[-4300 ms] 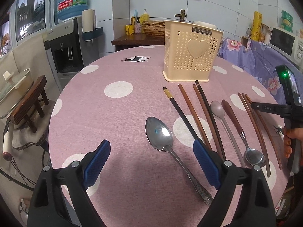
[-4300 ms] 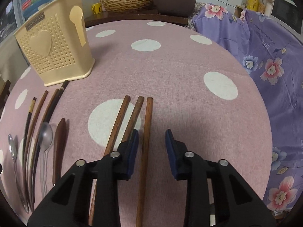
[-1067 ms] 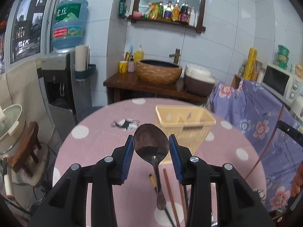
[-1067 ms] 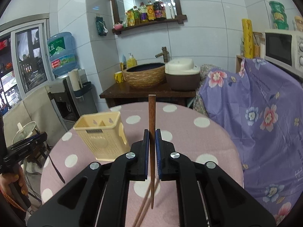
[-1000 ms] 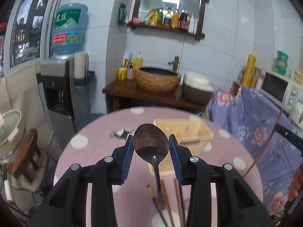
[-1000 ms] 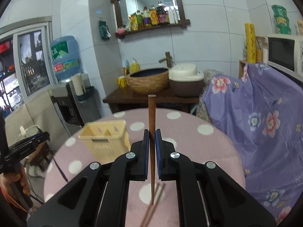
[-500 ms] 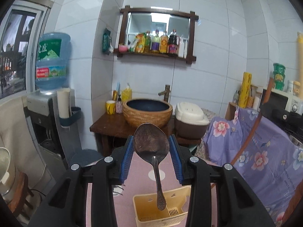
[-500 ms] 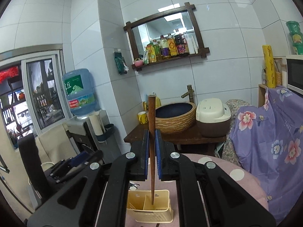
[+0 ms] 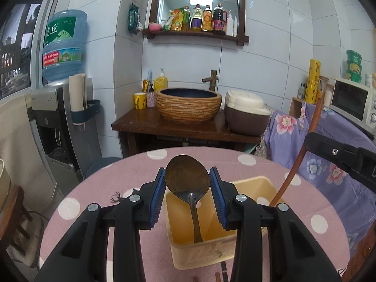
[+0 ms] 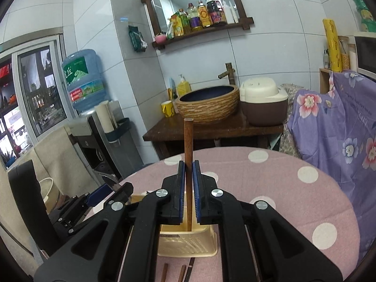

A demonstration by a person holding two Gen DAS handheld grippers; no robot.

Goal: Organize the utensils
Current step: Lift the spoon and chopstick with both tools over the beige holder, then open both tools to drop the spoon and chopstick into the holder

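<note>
Metal spoon (image 9: 187, 180), clamped by its bowl in the left gripper (image 9: 187, 192), hangs handle-down into the cream plastic holder (image 9: 256, 188), while the right gripper (image 10: 188, 188), closed on a wooden chopstick (image 10: 188, 141), apparently lowers its tip inside too.

Left gripper (image 9: 187, 195) jaws part-open and gripping; right gripper (image 10: 188, 189) jaws clamped nearly shut

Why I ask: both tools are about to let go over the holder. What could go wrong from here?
The spoon is pinched only by its bowl, handle dangling into the holder; it may swing and clip a wall. The right gripper holds the chopstick upright with its tip just inside the rim; a tilted release could drop it onto the table. Both grippers crowd one small holder and might bump or tip it.
</note>
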